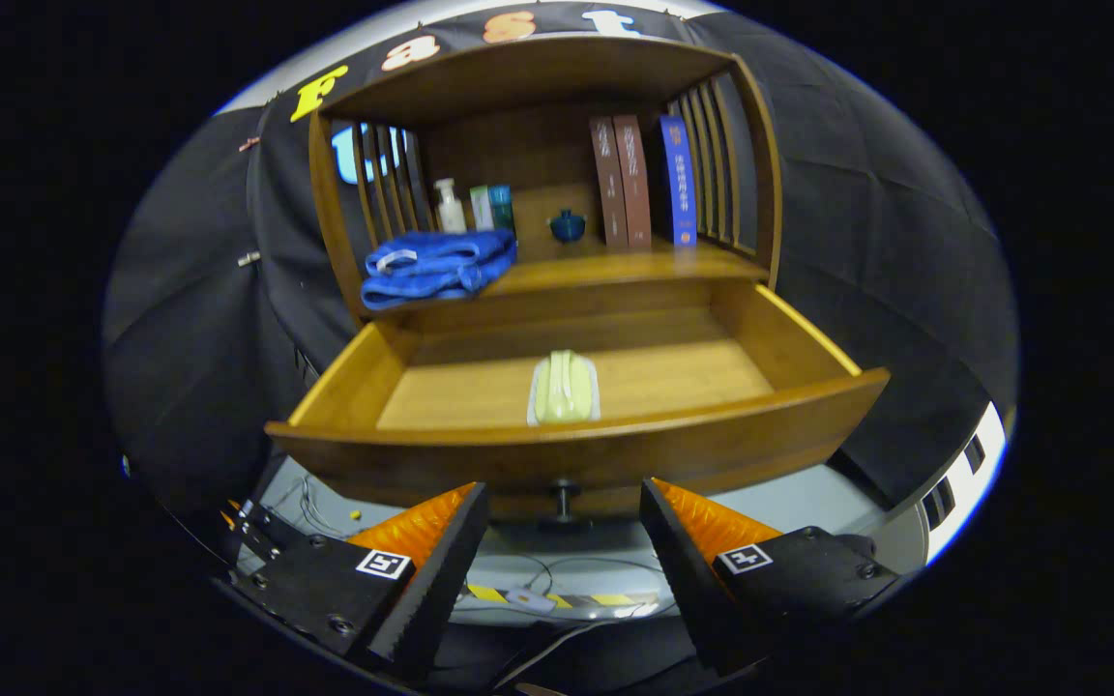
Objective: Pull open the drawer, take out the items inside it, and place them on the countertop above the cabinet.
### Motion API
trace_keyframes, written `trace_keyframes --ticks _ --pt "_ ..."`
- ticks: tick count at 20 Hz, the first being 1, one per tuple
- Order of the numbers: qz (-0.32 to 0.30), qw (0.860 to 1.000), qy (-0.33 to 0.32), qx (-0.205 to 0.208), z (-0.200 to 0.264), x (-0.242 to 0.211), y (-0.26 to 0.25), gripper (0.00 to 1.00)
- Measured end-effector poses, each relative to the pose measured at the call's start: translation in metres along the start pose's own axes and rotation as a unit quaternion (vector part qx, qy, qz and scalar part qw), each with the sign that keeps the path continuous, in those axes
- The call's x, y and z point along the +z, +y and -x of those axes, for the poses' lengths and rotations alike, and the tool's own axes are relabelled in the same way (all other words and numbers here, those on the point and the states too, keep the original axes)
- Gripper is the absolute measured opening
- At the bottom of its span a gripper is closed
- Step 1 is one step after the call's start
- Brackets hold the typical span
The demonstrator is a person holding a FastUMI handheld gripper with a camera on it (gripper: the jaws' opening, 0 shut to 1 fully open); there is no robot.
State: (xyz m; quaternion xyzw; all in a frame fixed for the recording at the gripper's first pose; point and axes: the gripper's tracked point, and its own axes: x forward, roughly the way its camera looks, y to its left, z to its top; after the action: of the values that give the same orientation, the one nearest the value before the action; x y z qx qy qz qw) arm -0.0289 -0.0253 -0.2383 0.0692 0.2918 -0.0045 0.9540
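The wooden drawer [615,449] stands pulled out of the cabinet, its floor in plain sight. A pale yellow-green packet in a clear wrapper [563,388] lies inside, close behind the drawer's front panel and near its middle. The dark drawer knob [563,500] sticks out under the front panel, just ahead of my gripper [564,517], level with its fingertips. My fingers are spread wide and hold nothing. On the countertop [634,263] above the drawer rests a folded blue cloth [436,267] at the left.
On the countertop shelf stand a small bottle [449,206], two small boxes [491,207], a blue lidded pot [567,225] and three upright books [639,182]. Slatted side walls [712,159] and a top board enclose the shelf. Cables and striped tape [557,596] lie on the floor below.
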Motion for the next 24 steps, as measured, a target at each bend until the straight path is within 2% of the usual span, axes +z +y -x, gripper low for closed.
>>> trace_keyframes --ticks 4,7,10,12,15,18,21,23,24 --pt "-0.021 0.999 -0.038 0.023 -0.006 0.064 0.004 0.99" --pt "-0.014 1.000 -0.016 0.012 -0.039 0.087 -0.003 0.99" --pt "0.015 0.999 0.048 0.003 -0.086 0.079 0.002 0.99" --pt "0.015 0.995 0.097 0.017 -0.112 0.071 0.011 0.99" --pt "0.009 0.989 0.150 0.011 -0.154 0.054 0.013 0.98" --pt "0.016 0.978 0.206 -0.010 -0.179 0.039 0.004 0.86" --pt "0.017 0.967 0.254 -0.006 -0.194 0.020 0.004 0.86" --pt "0.019 0.962 0.273 -0.012 -0.202 0.009 0.001 0.74" --pt "0.021 0.958 0.285 -0.014 -0.202 0.003 0.000 0.73"
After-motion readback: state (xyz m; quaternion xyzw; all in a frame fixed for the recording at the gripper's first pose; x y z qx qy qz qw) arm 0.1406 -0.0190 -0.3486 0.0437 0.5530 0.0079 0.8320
